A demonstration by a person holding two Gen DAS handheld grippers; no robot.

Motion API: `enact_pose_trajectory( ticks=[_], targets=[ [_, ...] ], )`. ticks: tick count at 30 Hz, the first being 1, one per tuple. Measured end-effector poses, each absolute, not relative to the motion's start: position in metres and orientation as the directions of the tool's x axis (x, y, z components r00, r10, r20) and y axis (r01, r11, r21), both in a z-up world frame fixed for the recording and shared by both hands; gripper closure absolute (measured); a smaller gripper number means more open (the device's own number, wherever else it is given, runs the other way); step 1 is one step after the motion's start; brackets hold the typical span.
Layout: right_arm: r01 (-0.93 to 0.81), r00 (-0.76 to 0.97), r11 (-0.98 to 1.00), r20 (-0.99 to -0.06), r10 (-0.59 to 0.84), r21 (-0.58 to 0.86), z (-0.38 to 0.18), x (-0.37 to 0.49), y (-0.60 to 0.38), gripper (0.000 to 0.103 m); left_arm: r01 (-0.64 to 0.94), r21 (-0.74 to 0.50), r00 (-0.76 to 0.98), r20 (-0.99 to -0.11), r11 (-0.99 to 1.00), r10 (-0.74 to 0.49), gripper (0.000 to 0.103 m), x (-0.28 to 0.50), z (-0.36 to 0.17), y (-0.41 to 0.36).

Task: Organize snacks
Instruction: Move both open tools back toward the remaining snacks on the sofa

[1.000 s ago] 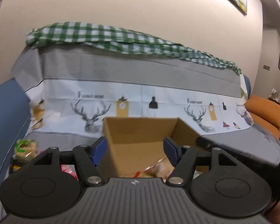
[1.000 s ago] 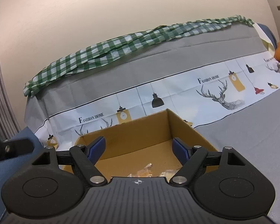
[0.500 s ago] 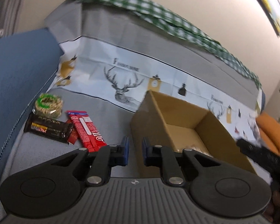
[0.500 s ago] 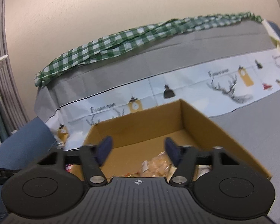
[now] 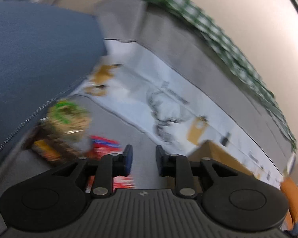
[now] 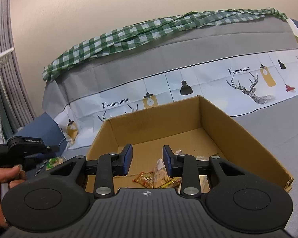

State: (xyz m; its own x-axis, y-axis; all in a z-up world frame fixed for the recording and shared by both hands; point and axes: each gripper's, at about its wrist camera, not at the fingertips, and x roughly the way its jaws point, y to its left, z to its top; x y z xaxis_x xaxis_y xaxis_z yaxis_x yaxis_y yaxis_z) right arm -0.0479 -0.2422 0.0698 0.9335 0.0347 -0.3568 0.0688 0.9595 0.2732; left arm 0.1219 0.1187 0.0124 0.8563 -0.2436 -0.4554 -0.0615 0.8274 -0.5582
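Note:
An open cardboard box sits on the grey sofa cover, with several wrapped snacks on its floor. My right gripper hovers over the box's near edge, jaws partly open and empty. The left wrist view is blurred. My left gripper is partly open and empty above the sofa seat. To its left lie a red snack bar, a round green-labelled pack and a dark bar. The box corner shows at right.
A blue cushion rises at the left. The sofa back carries a printed deer cover and a green checked cloth. An orange cushion lies at far right. The hand holding the left gripper shows left of the box.
My left gripper swung left from the box toward the loose snacks and opened slightly. My right gripper narrowed its jaws and tipped down over the box.

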Motion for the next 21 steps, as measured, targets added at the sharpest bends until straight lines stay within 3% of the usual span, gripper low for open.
enact_pose_trajectory(
  ticks=[3, 7, 13, 17, 21],
  targets=[
    [0.066, 0.930, 0.973, -0.367, 0.020, 0.220, 0.069, -0.045, -0.236, 0.068, -0.246, -0.634, 0.822, -0.538, 0.733, -0.189, 0.071, 0.123, -0.010, 0.145],
    [0.060, 0.941, 0.988, -0.338, -0.009, 0.141, 0.075, -0.043, -0.219, 0.067, -0.389, -0.672, 0.803, -0.582, 0.631, -0.125, 0.055, 0.124, -0.028, 0.168],
    [-0.071, 0.928, 0.994, -0.360, 0.097, 0.086, 0.102, -0.012, -0.171, 0.067, -0.441, -0.696, 0.794, -0.597, 0.567, -0.115, 0.032, 0.131, -0.035, 0.171],
    [-0.186, 0.895, 0.978, -0.395, 0.209, 0.095, 0.125, 0.030, -0.127, 0.067, -0.463, -0.684, 0.787, -0.609, 0.564, -0.093, 0.030, 0.134, -0.039, 0.171],
    [-0.256, 0.824, 0.960, -0.493, 0.278, 0.114, 0.123, 0.081, -0.086, 0.066, -0.472, -0.654, 0.784, -0.618, 0.591, -0.058, 0.030, 0.140, -0.038, 0.169]
  ],
)
